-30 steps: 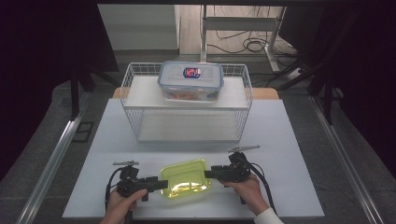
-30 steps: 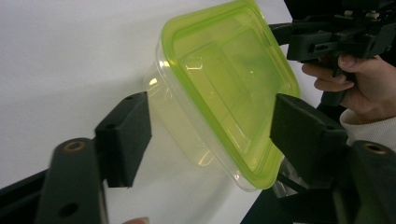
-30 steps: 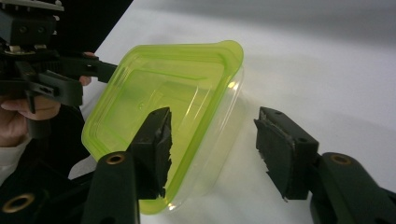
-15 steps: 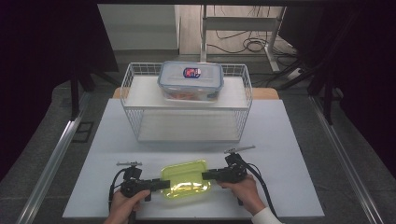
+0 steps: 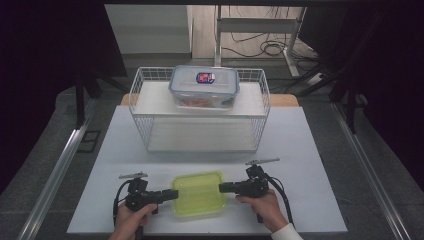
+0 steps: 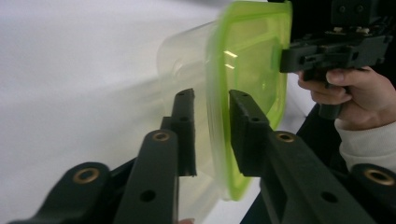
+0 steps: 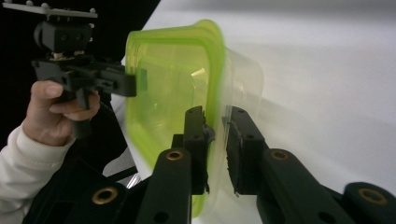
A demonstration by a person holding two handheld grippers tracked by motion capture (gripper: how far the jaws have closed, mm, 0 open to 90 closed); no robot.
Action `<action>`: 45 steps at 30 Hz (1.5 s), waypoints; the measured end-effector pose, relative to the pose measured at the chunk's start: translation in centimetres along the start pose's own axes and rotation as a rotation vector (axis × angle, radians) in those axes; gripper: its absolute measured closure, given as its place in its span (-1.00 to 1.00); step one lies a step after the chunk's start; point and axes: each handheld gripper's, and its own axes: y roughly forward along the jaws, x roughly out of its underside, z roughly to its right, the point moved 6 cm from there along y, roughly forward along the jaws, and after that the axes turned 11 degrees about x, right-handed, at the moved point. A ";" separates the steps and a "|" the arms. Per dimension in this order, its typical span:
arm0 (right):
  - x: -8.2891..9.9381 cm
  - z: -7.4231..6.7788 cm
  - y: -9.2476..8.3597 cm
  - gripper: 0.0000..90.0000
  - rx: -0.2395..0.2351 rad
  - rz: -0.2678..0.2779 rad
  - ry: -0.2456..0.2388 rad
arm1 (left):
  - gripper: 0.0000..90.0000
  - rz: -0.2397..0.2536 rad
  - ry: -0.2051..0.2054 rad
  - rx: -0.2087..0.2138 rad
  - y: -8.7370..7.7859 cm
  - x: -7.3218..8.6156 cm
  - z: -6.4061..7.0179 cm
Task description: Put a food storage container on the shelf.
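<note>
While I stand at the near edge of the white table point(image 5: 310, 150), I hold a black two-jaw gripper in each hand. My left gripper point(image 5: 172, 195) points inward from the left, and its two jaws straddle the left rim of a clear plastic container with a lime-green lid point(image 5: 198, 193). In the left gripper view the jaws sit on either side of that green rim with a small gap showing, so I cannot tell whether they pinch it yet. My right gripper point(image 5: 223, 188) points inward from the right, and its jaws close around the opposite rim; in the right gripper view the lid edge and clear wall pass between the two jaws, which press close on both sides. My left hand point(image 5: 131, 220) and right hand point(image 5: 268, 207) wrap the gripper handles, with a white sleeve point(image 5: 287, 234) at the right wrist. The container sits between the two grippers near the front edge of the table. Farther back, a white wire basket rack point(image 5: 200, 112) stands in the middle of the table. On its upper shelf rests a clear lidded food box with a blue and red label point(image 5: 204, 86). Beyond the table, cables point(image 5: 260, 47) lie on the floor.
</note>
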 end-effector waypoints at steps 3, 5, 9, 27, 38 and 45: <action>0.1 -0.3 -0.2 0.78 0.003 0.010 -0.020 | 0.68 -0.004 0.020 -0.004 -0.1 0.0 0.2; 0.0 -0.4 -0.3 0.78 -0.001 0.022 -0.026 | 0.68 -0.007 0.036 -0.004 -0.2 0.0 0.4; -0.2 -0.9 -0.8 0.78 -0.005 0.038 -0.053 | 0.69 -0.005 0.073 -0.008 -0.5 -0.3 0.9; -1.4 -2.2 -2.0 0.78 0.010 0.092 -0.133 | 0.69 0.000 0.157 -0.016 -1.2 -1.9 2.2; -4.5 -3.8 -3.8 0.78 0.024 0.150 -0.203 | 0.70 0.032 0.219 -0.008 -2.5 -5.1 4.2; -5.8 -4.5 -4.8 0.78 0.034 0.181 -0.226 | 0.69 0.038 0.250 -0.005 -3.0 -6.9 5.4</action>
